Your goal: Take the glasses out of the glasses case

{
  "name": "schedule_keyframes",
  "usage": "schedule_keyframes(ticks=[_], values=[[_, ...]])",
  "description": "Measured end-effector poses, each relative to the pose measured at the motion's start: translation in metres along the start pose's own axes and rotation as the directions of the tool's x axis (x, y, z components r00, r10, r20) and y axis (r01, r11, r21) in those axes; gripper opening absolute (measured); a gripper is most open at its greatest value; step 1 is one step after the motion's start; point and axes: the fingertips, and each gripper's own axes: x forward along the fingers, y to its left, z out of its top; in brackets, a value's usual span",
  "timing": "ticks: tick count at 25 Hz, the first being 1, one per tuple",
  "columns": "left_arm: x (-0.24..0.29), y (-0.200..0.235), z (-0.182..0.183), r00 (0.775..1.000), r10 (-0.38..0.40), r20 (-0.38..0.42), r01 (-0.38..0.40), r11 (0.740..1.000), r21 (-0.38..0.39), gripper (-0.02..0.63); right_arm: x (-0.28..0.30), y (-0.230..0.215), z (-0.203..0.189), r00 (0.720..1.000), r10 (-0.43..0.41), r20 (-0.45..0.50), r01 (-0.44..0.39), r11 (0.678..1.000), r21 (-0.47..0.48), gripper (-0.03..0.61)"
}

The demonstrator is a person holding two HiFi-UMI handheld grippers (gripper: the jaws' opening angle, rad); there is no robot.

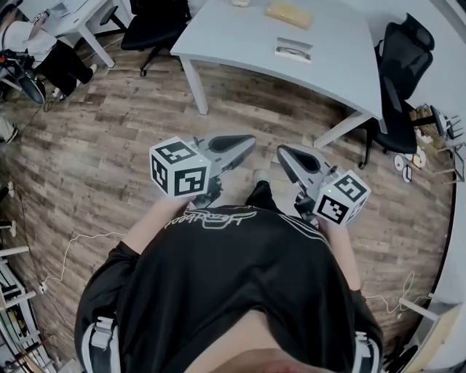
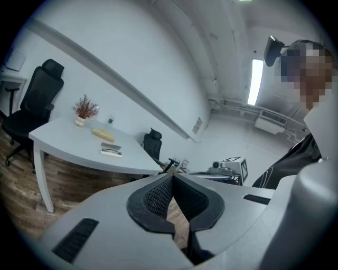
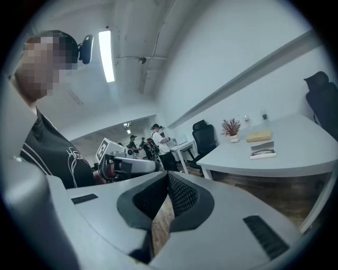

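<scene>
The glasses case lies open on the white table, with dark-framed glasses in it. It also shows in the left gripper view as the small glasses case and in the right gripper view as the glasses case. Both grippers are held close to the person's body, over the wooden floor and well short of the table. My left gripper is shut and holds nothing, its tips meeting at the left gripper. My right gripper is likewise shut and holds nothing, seen closer as the right gripper.
A tan oblong object lies further back on the table, beside a small potted plant. A black office chair stands at the table's right end and another chair at its left. Several people stand at a far desk.
</scene>
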Motion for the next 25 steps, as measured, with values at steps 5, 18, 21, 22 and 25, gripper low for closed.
schedule_keyframes(ticks=[5, 18, 21, 22, 25], values=[[0.056, 0.035, 0.020, 1.000, 0.011, -0.027, -0.012, 1.000, -0.022, 0.008, 0.005, -0.069, 0.019, 1.000, -0.008, -0.011, 0.009, 0.999, 0.031, 0.009], [0.205, 0.126, 0.087, 0.997, 0.056, -0.055, -0.059, 0.996, -0.060, 0.008, 0.018, -0.246, 0.078, 1.000, 0.012, -0.019, -0.010, 0.994, 0.108, 0.009], [0.231, 0.141, 0.098, 0.996, 0.068, -0.059, -0.071, 0.996, -0.060, 0.008, 0.018, -0.278, 0.088, 1.000, 0.007, -0.014, -0.005, 0.994, 0.112, 0.009], [0.238, 0.146, 0.101, 0.995, 0.073, -0.060, -0.077, 0.995, -0.058, 0.008, 0.018, -0.287, 0.092, 1.000, 0.000, -0.009, 0.001, 0.994, 0.111, 0.009], [0.255, 0.155, 0.112, 0.995, 0.086, -0.056, -0.088, 0.995, -0.051, 0.007, 0.017, -0.310, 0.102, 1.000, -0.010, 0.001, 0.010, 0.994, 0.105, 0.009]])
